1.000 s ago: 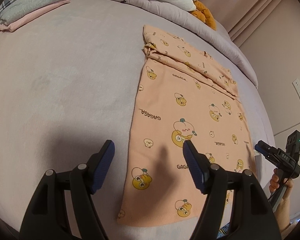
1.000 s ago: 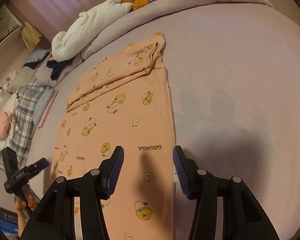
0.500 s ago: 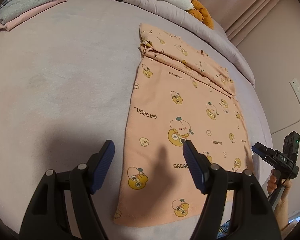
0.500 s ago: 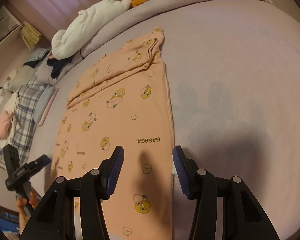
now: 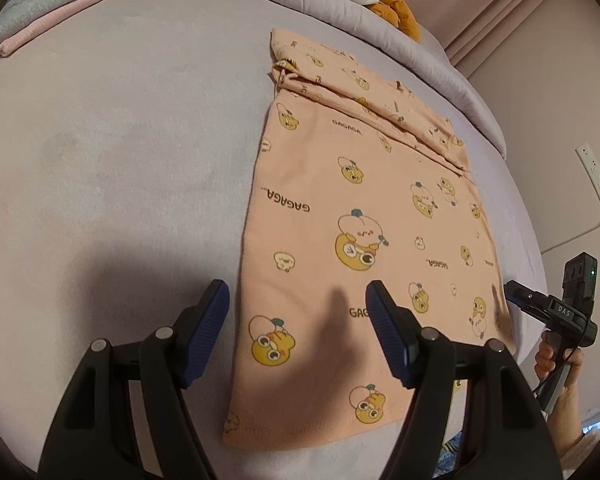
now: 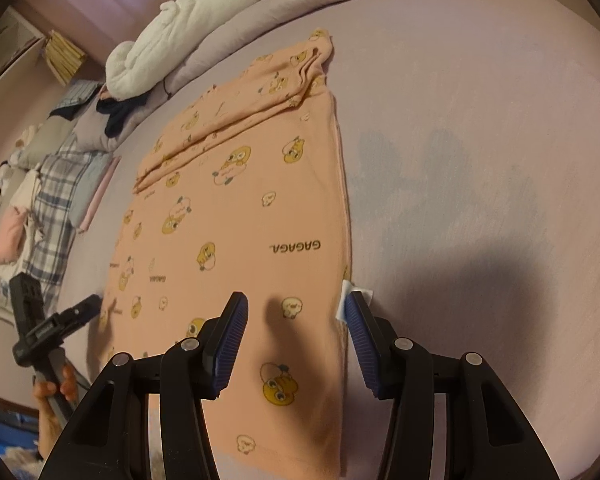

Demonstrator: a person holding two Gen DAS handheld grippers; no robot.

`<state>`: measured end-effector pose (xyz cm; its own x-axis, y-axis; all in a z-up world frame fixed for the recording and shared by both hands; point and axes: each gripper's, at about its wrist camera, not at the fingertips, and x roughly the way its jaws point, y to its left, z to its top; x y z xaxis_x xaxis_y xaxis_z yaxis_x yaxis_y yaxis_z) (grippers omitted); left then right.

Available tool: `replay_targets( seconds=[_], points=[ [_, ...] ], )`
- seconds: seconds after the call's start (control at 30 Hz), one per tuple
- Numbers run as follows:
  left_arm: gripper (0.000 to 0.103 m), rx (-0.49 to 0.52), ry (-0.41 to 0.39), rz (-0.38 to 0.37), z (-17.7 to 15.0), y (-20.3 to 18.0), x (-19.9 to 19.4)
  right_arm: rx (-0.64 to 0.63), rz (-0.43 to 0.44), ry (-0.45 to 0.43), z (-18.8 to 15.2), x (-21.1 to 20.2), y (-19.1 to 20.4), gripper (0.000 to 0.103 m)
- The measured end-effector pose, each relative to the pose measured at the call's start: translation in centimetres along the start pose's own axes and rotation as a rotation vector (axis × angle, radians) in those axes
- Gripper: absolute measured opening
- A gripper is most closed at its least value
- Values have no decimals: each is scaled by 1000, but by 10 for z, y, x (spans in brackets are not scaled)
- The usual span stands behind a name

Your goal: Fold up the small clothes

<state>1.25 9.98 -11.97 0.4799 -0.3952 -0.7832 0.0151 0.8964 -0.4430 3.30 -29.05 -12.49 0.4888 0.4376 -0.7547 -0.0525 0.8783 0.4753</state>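
Left wrist view showed the peach garment (image 5: 364,240) spread flat on the lilac bed cover (image 5: 112,168), its far end already folded into a narrow band, presumably so the near hem could be lifted next. The left gripper (image 5: 298,312) hovered over the near left corner, fingers apart, nothing between them. The right gripper (image 6: 296,320) hung over the opposite near edge, fingers likewise apart and empty, a small white tag (image 6: 350,298) beside it. Each device appeared placed to take one corner. Print on the cloth read "GAGAGA"; the right handle bore "DAS".
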Motion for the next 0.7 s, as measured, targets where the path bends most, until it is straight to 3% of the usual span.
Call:
replay_targets(
  seconds=[0.7],
  points=[
    [71,-5,10,-38,5,-3,5,19,9,-23,4,3,-2,51]
  ],
)
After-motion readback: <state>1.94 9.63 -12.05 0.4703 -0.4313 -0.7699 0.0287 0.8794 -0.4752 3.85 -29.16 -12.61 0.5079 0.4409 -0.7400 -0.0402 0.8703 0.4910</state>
